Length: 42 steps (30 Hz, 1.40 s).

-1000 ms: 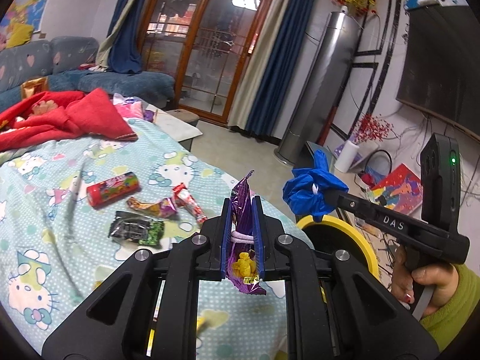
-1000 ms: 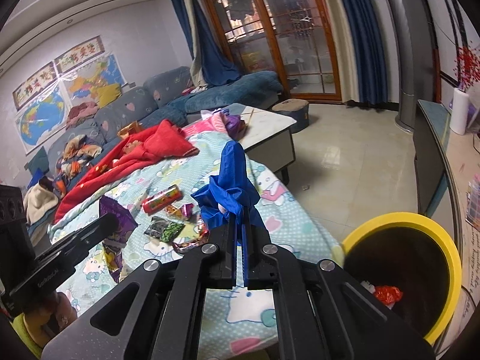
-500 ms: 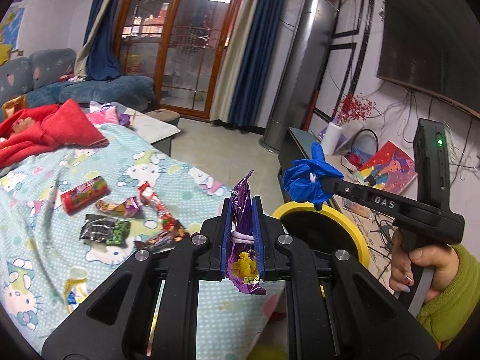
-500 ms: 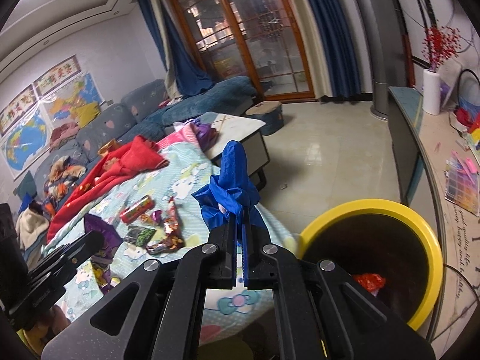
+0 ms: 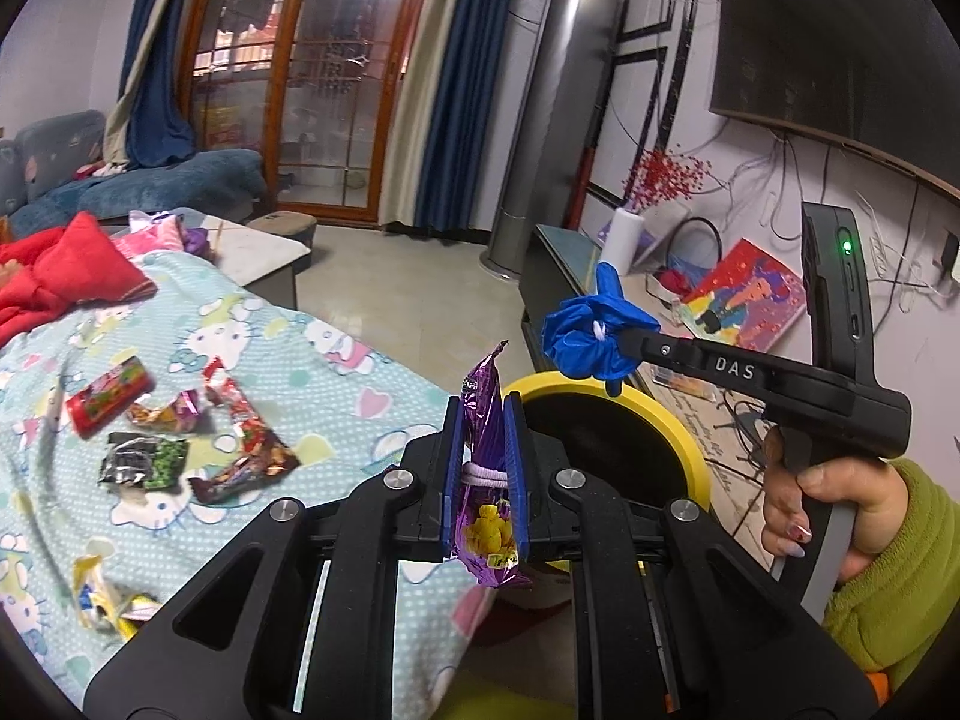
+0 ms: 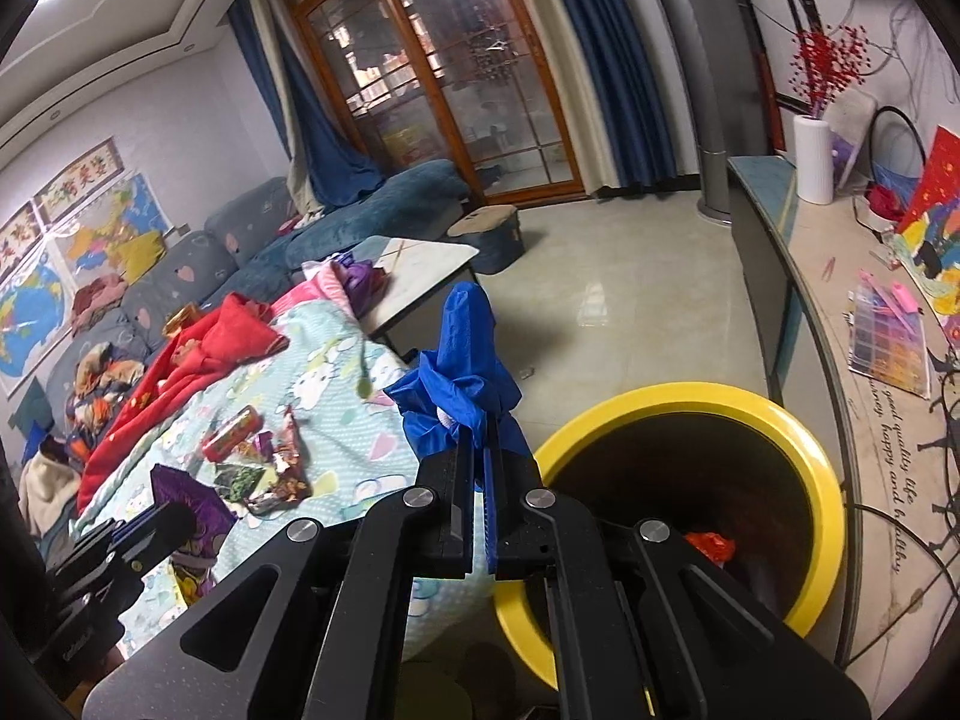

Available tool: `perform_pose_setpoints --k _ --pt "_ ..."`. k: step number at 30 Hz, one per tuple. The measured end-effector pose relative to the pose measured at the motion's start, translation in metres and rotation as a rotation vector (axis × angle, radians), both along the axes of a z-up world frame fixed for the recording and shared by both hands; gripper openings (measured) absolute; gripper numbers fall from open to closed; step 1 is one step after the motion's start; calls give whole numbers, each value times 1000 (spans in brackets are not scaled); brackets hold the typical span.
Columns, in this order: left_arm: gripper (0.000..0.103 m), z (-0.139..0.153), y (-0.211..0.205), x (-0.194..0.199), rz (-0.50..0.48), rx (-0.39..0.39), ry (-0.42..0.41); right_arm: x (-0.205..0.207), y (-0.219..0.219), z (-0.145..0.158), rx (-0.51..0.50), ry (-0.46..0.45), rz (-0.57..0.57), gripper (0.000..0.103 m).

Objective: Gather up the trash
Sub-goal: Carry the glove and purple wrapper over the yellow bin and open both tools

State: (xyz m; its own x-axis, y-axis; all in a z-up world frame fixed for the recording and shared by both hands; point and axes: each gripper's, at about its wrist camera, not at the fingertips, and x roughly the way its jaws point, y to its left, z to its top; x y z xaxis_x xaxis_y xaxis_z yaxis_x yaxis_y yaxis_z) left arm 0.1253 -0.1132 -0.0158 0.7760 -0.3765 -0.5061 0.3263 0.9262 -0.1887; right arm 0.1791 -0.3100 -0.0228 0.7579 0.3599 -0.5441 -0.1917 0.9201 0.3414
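Left gripper (image 5: 485,420) fingers clamped, right gripper (image 6: 478,447) fingers clamped, side by side

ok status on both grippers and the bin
Left gripper shut on purple wrapper. Right gripper shut on blue bag. Yellow bin just ahead, nothing blocking.

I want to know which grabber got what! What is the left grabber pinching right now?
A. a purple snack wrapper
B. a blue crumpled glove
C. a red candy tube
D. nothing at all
A: in the left wrist view the left gripper is shut on the purple snack wrapper; the blue crumpled glove is in the right gripper, above the yellow trash bin.
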Motion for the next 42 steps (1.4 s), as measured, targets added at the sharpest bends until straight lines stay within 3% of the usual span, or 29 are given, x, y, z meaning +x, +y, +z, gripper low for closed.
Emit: perform_pose_setpoints --k 9,23,42 --pt "8 -13 -26 8 -70 -10 39 0 -34 -11 10 21 -65 3" --pt "8 -28 -87 23 -209 52 71 4 -84 -39 44 83 -154 3" --pt "8 -55 -132 57 -276 128 120 13 -128 -78 109 184 -203 3"
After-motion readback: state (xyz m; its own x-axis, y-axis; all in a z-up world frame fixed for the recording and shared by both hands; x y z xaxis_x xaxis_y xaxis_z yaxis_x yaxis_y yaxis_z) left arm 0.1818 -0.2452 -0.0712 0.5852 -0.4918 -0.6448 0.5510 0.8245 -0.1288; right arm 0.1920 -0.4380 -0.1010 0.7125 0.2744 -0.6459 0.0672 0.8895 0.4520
